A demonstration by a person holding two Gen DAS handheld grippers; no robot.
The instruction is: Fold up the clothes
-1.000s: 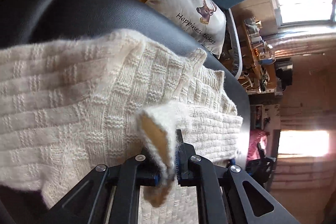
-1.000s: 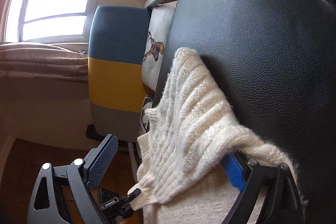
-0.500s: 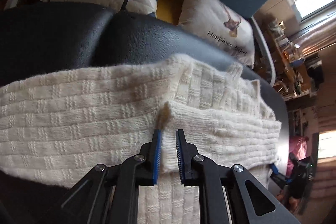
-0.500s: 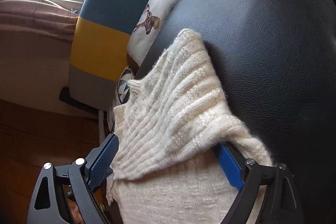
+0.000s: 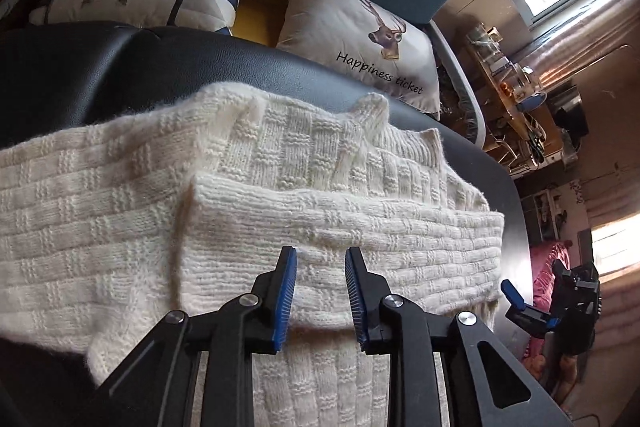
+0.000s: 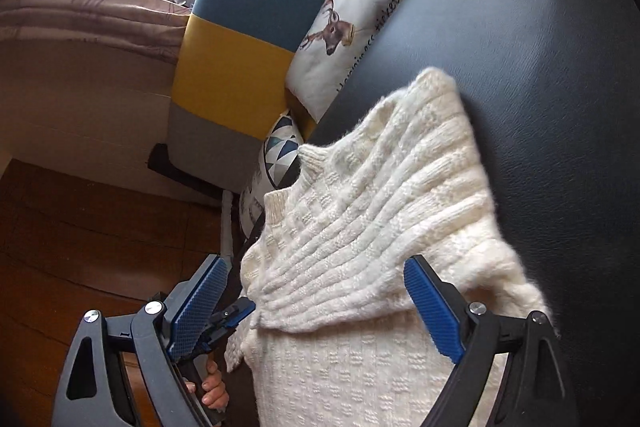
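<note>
Released now, the folded sleeve (image 5: 340,227) lies flat just ahead of the left gripper (image 5: 320,291).
Both grippers gape empty; the right gripper (image 6: 316,303) straddles the cream knit sweater (image 6: 360,227).

Home living rm: deer cushion (image 5: 360,39), colour-block chair (image 6: 248,39), curtains (image 6: 92,15), wood floor (image 6: 80,227).

Readable only: "Happiness ticket" in black slanted script across the cream square fabric cushion with the brown stag-head print (image 5: 360,39), below the stag toward 4 o'clock. Same cushion (image 6: 340,39) in the right wrist view, lettering half hidden, only "ticket" legible, at 3 o'clock of the stag.
</note>
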